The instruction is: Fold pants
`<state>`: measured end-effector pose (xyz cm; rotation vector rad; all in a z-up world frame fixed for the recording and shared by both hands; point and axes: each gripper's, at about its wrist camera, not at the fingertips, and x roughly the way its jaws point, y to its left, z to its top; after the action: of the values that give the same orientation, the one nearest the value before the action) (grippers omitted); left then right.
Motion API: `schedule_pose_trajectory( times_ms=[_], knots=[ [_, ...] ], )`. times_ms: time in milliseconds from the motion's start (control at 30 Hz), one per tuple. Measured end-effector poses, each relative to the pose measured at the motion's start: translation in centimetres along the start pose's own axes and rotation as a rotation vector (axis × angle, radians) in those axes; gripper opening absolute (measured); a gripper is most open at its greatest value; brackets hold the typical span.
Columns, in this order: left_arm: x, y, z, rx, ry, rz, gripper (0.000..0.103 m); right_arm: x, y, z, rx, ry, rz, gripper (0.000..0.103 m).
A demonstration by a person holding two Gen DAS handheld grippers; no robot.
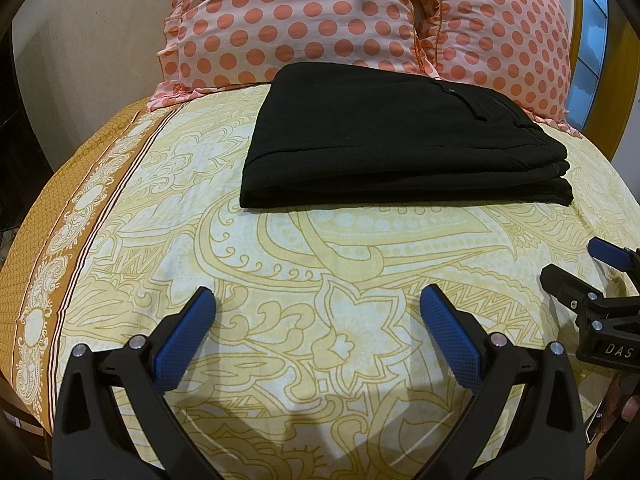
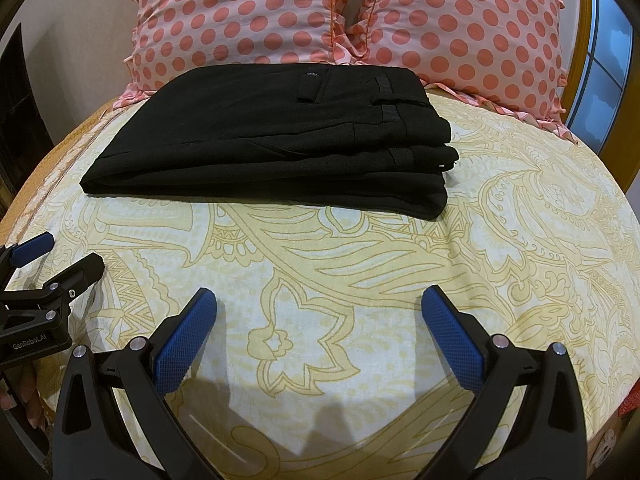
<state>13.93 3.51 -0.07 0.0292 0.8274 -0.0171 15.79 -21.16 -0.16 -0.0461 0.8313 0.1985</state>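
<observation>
Black pants [image 1: 400,136], folded into a flat stack, lie on the bed [image 1: 280,320] just before the spotted pillows [image 1: 296,20], long axis crosswise. Left tongs [image 1: 318,300] and right tongs [image 2: 319,300] are held wide and empty, both well short of the pants, the right slightly nearer.

The pants [image 2: 264,136] are seen as plain black throughout, with no pattern, though a small pale fleck, perhaps a thread or label, is glimpsed at their right edge. The bedsheet [image 1: 304,264] is printed in pale cream with a mustard-yellow paisley and flower outline, and it is bordered on the left by an ochre band [image 1: 80,216] carrying white scrollwork and thin dark stripes. The pillows [image 2: 240,16] are covered in light pink with coral polka dots. The left claw [image 1: 318,312] and the right claw [image 2: 319,312] are made of black plastic, and their pads [image 2: 188,340] are faced in textured blue.
</observation>
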Motion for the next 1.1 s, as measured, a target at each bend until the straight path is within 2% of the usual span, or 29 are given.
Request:
schedule_pose_trajectory(
  times_ms=[1100],
  knots=[
    [0.02, -0.02, 0.08, 0.000, 0.008, -0.003, 0.101, -0.01, 0.01, 0.00, 0.001, 0.000, 0.000, 0.102]
  ],
)
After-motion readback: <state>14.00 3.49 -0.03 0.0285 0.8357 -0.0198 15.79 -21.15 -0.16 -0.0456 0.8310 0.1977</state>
